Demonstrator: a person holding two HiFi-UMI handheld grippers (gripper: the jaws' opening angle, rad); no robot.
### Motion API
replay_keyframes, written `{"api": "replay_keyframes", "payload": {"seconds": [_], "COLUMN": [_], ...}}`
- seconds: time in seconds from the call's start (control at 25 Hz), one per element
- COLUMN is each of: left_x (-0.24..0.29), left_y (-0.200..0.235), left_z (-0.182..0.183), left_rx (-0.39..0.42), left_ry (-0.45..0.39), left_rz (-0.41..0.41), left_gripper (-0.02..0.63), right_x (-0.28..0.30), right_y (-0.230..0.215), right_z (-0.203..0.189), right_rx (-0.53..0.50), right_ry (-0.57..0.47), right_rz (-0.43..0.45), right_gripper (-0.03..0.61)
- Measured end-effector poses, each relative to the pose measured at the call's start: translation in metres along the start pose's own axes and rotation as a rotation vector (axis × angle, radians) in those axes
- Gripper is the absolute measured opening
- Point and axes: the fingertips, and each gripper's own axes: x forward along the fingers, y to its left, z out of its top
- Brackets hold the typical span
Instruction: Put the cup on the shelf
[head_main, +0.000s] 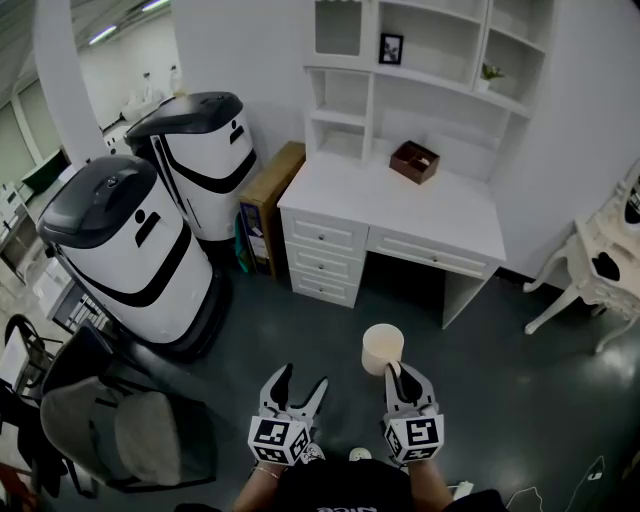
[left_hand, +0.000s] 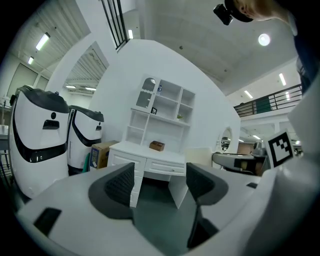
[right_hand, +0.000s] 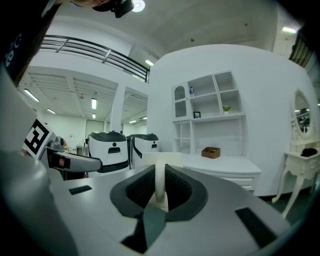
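A cream cup (head_main: 382, 346) hangs over the dark floor in front of the white desk (head_main: 400, 205). My right gripper (head_main: 402, 375) is shut on its handle (right_hand: 159, 181), which stands thin and upright between the dark pads. My left gripper (head_main: 296, 388) is open beside it with nothing between its fingers (left_hand: 120, 184). The white shelf unit (head_main: 420, 70) rises at the back of the desk, its compartments mostly bare. In the left gripper view the desk (left_hand: 150, 152) shows straight ahead between the jaws.
A brown wooden box (head_main: 414, 161) sits on the desk top. Two large white and black robots (head_main: 130, 250) stand at the left, with a cardboard box (head_main: 268, 200) against the desk's side. A grey chair (head_main: 120, 425) is at the lower left. A white dressing table (head_main: 605, 270) stands at the right.
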Motion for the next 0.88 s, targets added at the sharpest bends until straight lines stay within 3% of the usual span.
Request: {"api": "replay_keyframes", "payload": {"seconds": [0.48, 0.88], "left_x": [0.001, 0.061], "left_y": [0.041, 0.070], "left_z": [0.000, 0.002], "left_rx": [0.001, -0.010], "left_ry": [0.011, 0.013], "left_rz": [-0.002, 0.061], "left_gripper": [0.304, 0.304], "right_x": [0.024, 0.100], "right_y": [0.019, -0.010], "right_z": [-0.005, -0.006], "right_rx": [-0.008, -0.023], "right_ry": [0.007, 0.018], "right_rz": [-0.039, 0.035], "right_gripper": [0.049, 0.050]}}
